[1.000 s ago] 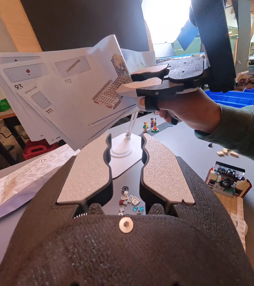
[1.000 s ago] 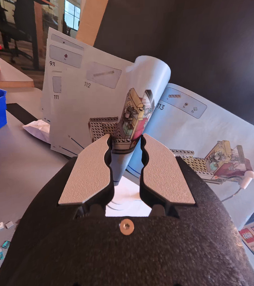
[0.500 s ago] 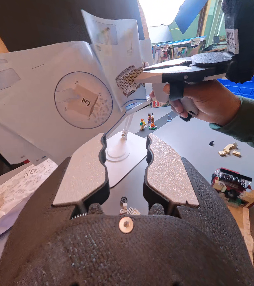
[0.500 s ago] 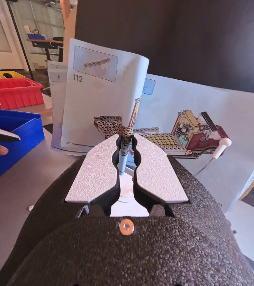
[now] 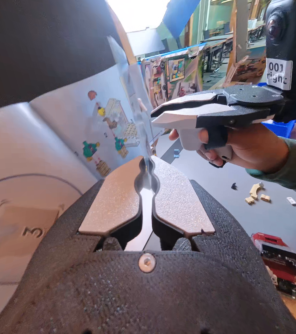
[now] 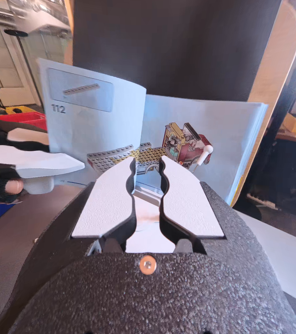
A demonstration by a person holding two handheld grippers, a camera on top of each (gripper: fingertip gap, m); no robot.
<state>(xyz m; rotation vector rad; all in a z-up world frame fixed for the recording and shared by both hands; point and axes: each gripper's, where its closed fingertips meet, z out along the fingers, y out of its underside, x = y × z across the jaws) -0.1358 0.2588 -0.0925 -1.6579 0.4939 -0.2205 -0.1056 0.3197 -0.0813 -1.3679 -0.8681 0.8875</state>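
The left claw (image 5: 148, 162) is clenched on the edge of a booklet page (image 5: 134, 101). The right claw (image 6: 148, 159) is released, jaws apart, just before the open booklet (image 6: 215, 126) propped above the grey worktop (image 5: 215, 207). Likely best: turn the page slowly to avoid tearing.

Your left gripper (image 5: 148, 163) pinches the edge of a thin booklet page (image 5: 134, 101), both pads pressed on it. Left of that page the instruction booklet (image 5: 53, 130) lies open. Right of the page, your right gripper (image 5: 154, 115) hovers, jaws slightly parted. Beyond it, loose bricks (image 5: 255, 194) lie on the counter (image 5: 215, 207).
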